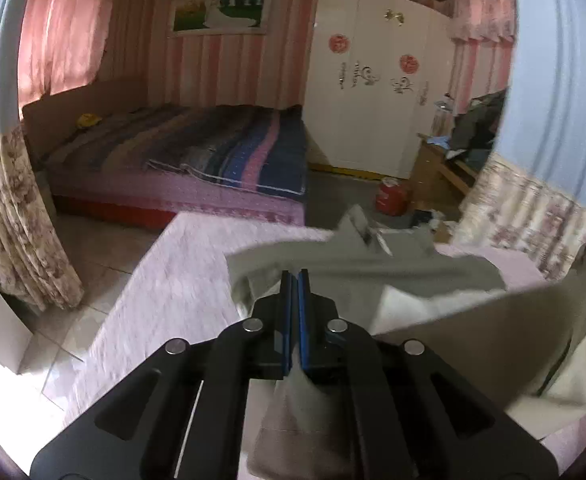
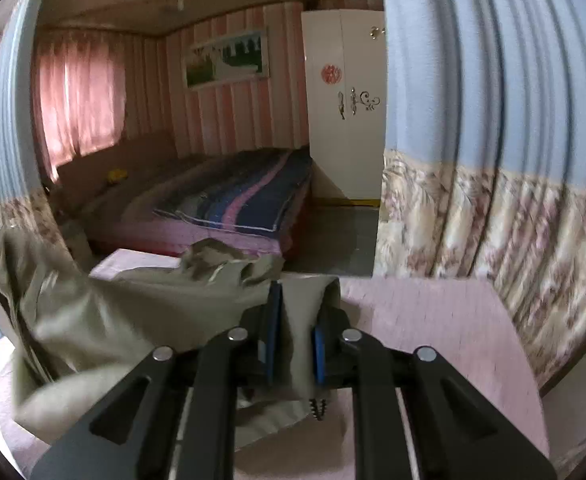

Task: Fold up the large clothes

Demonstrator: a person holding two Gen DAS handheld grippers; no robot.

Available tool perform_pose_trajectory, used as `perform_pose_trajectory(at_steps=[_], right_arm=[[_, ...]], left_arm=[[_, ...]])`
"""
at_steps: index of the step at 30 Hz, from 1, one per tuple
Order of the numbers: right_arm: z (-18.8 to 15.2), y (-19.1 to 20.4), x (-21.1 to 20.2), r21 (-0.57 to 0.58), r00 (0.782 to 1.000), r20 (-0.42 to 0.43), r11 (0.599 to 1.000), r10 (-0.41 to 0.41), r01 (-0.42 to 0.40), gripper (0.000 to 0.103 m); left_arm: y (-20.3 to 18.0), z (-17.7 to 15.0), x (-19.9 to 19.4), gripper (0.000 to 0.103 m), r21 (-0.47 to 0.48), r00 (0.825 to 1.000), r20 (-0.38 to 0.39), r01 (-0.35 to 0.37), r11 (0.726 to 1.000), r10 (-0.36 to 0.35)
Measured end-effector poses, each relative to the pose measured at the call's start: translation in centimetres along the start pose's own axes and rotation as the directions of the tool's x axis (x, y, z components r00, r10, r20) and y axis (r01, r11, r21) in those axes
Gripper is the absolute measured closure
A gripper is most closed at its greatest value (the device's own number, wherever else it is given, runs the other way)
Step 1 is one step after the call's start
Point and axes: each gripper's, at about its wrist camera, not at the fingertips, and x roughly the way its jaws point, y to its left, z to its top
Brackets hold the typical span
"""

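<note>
A large grey-olive garment [image 1: 413, 272] hangs lifted over a pink-covered surface [image 1: 173, 280], blurred by motion. My left gripper [image 1: 296, 274] is shut on one edge of it, and cloth trails down between the fingers toward the camera. In the right wrist view the same garment [image 2: 133, 308] spreads away to the left. My right gripper [image 2: 303, 292] is shut on a thick fold of it, with a dark zipper end dangling below the pads. The pink surface [image 2: 433, 320] lies under and to the right of this gripper.
Beyond the surface stands a bed with a striped blanket [image 1: 213, 148]. A white wardrobe [image 1: 373, 80], a red canister [image 1: 391, 196] on the floor and a cluttered wooden desk [image 1: 445, 160] are at the back right. Blue-and-floral curtains [image 2: 493, 140] hang close on the right.
</note>
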Motion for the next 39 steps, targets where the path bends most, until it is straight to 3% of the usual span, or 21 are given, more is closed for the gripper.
perform_pose_trajectory(at_steps=[3, 5, 9, 11, 13, 15, 16, 17, 18, 19, 23, 28, 31, 32, 33, 34, 35, 36, 37, 39], right_arm=[[1.8, -0.3, 5.8, -0.029, 0.996, -0.083, 0.999, -0.039, 0.037, 0.089], [1.5, -0.4, 11.0, -0.060, 0.981, -0.178, 0.996, -0.072, 0.062, 0.089], [-1.5, -1.6, 19.4, -0.099, 0.929, -0.343, 0.989, -0.140, 0.113, 0.087], [-3.1, -2.8, 22.2, -0.054, 0.897, -0.425, 0.993, -0.119, 0.106, 0.087], [-3.5, -3.7, 22.5, 0.016, 0.895, -0.442, 0.997, -0.060, 0.075, 0.083], [-2.7, -4.6, 21.1, 0.091, 0.900, -0.436, 0.995, 0.010, 0.033, 0.070], [-2.1, -4.8, 20.1, 0.129, 0.905, -0.423, 0.992, 0.049, 0.007, 0.059], [-1.3, -5.3, 18.6, 0.173, 0.918, -0.385, 0.985, 0.092, -0.026, 0.026], [-0.6, -5.6, 17.3, 0.191, 0.932, -0.349, 0.981, 0.099, -0.032, 0.016], [0.0, -5.7, 16.2, 0.196, 0.944, -0.316, 0.980, 0.092, -0.030, 0.016], [1.1, -5.8, 13.4, 0.179, 0.953, -0.297, 0.984, 0.056, -0.002, 0.016], [-0.5, -4.4, 14.7, 0.095, 0.929, -0.371, 0.994, -0.010, 0.049, 0.016], [-1.6, -4.2, 16.1, 0.032, 0.909, -0.402, 0.990, -0.112, 0.136, 0.018], [-2.0, -4.0, 16.6, 0.000, 0.901, -0.411, 0.989, -0.137, 0.151, 0.033], [-2.4, -3.8, 17.0, -0.021, 0.895, -0.422, 0.989, -0.142, 0.146, 0.069], [-2.9, -3.7, 17.4, -0.031, 0.889, -0.440, 0.991, -0.128, 0.128, 0.083], [-3.0, -3.7, 17.4, -0.025, 0.891, -0.439, 0.993, -0.111, 0.111, 0.090], [-3.1, -3.6, 17.3, -0.031, 0.898, -0.426, 0.994, -0.109, 0.106, 0.093], [-2.9, -3.4, 17.0, -0.043, 0.907, -0.406, 0.994, -0.113, 0.105, 0.095], [-2.1, -3.3, 16.4, -0.033, 0.923, -0.373, 0.996, -0.092, 0.086, 0.098]], left_arm=[[0.5, 2.0, 4.7, 0.101, 0.021, 0.998, -0.032, -0.058, 0.998, 0.059], [0.5, 2.2, 8.9, 0.101, 0.060, 0.991, -0.078, -0.103, 0.993, 0.107], [1.9, 0.6, 16.6, 0.103, 0.108, 0.960, -0.206, -0.171, 0.979, 0.190], [2.7, -0.2, 19.3, 0.103, 0.112, 0.943, -0.264, -0.180, 0.977, 0.204], [3.8, -0.6, 20.8, 0.103, 0.099, 0.932, -0.306, -0.172, 0.980, 0.194], [4.4, -0.4, 20.3, 0.101, 0.072, 0.936, -0.311, -0.149, 0.986, 0.164], [4.6, 0.0, 19.7, 0.087, 0.061, 0.940, -0.304, -0.140, 0.988, 0.152], [4.5, 0.3, 18.9, 0.074, 0.057, 0.946, -0.286, -0.141, 0.988, 0.151], [4.5, 0.8, 17.7, 0.042, 0.064, 0.954, -0.249, -0.154, 0.986, 0.165], [4.4, 1.1, 16.7, 0.021, 0.075, 0.959, -0.217, -0.167, 0.983, 0.180], [3.1, 2.3, 12.8, 0.016, 0.081, 0.978, -0.155, -0.131, 0.988, 0.142], [0.7, 2.8, 10.8, 0.008, 0.042, 0.986, -0.165, -0.014, 0.999, 0.021], [-1.4, 2.6, 11.3, 0.008, 0.083, 0.984, -0.180, 0.003, 0.997, 0.012], [-1.9, 2.3, 11.8, 0.009, 0.102, 0.981, -0.192, 0.001, 0.995, 0.018], [-2.3, 1.7, 12.9, 0.023, 0.118, 0.975, -0.220, 0.005, 0.993, 0.021], [-2.5, 1.1, 13.9, 0.066, 0.126, 0.967, -0.254, 0.015, 0.992, 0.018], [-2.6, 0.5, 14.9, 0.086, 0.127, 0.954, -0.299, 0.026, 0.992, 0.013], [-2.2, -0.2, 16.2, 0.099, 0.115, 0.939, -0.345, 0.027, 0.993, 0.015], [-1.7, -0.5, 17.1, 0.099, 0.106, 0.933, -0.359, 0.023, 0.994, 0.017], [-0.7, -0.3, 17.7, 0.099, 0.093, 0.939, -0.344, 0.001, 0.996, 0.031]])
